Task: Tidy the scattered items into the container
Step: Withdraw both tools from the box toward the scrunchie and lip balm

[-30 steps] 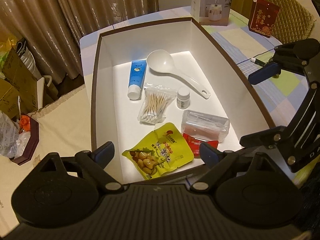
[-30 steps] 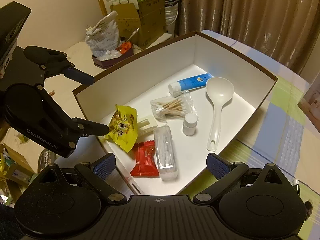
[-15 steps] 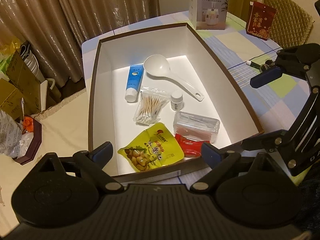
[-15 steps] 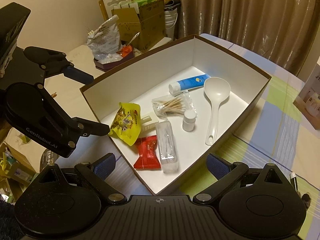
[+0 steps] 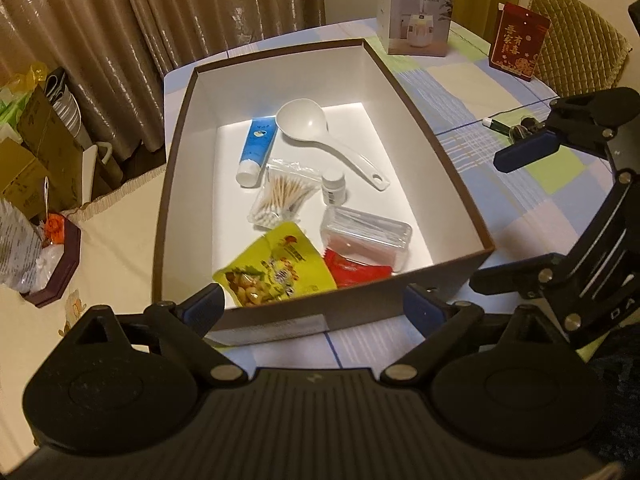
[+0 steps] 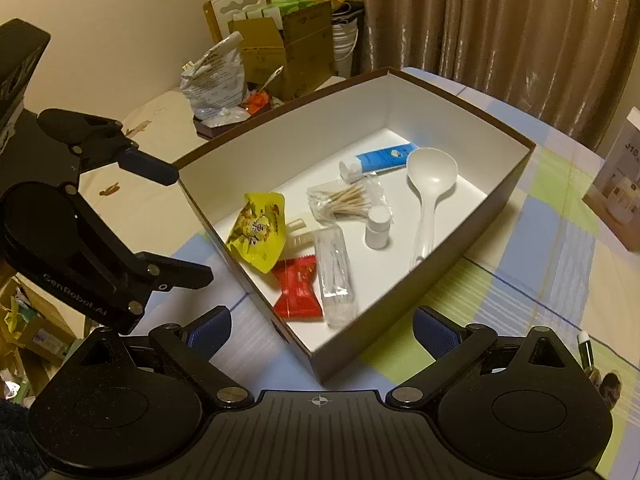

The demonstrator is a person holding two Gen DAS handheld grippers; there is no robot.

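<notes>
A brown box with white inside [image 5: 452, 184] [image 6: 472, 236] stands on the table. In it lie a white ladle [image 5: 320, 132] [image 6: 430, 184], a blue tube [image 5: 256, 150] [image 6: 380, 158], a bag of cotton swabs [image 5: 282, 196] [image 6: 344, 200], a small white bottle [image 5: 333, 187] [image 6: 378, 226], a clear plastic case [image 5: 366, 236] [image 6: 334, 276], a red packet [image 5: 356, 270] [image 6: 298, 290] and a yellow snack pouch [image 5: 276, 270] [image 6: 258, 236]. My left gripper [image 5: 312, 306] [image 6: 176, 224] is open and empty before the box's near wall. My right gripper [image 6: 322, 332] [image 5: 504, 216] is open and empty at the box's corner.
A small green-capped item [image 5: 498, 124] [image 6: 585, 350] lies on the checked tablecloth right of the box. A white appliance carton [image 5: 416, 12] and a red card [image 5: 518, 42] stand at the back. Cardboard boxes [image 6: 288, 44] and a tray with a bag [image 5: 36, 252] are at the left.
Both grippers have drawn back from the box, which now sits farther off and shows its near outer wall. Both stay open and empty. The box's contents have not moved.
</notes>
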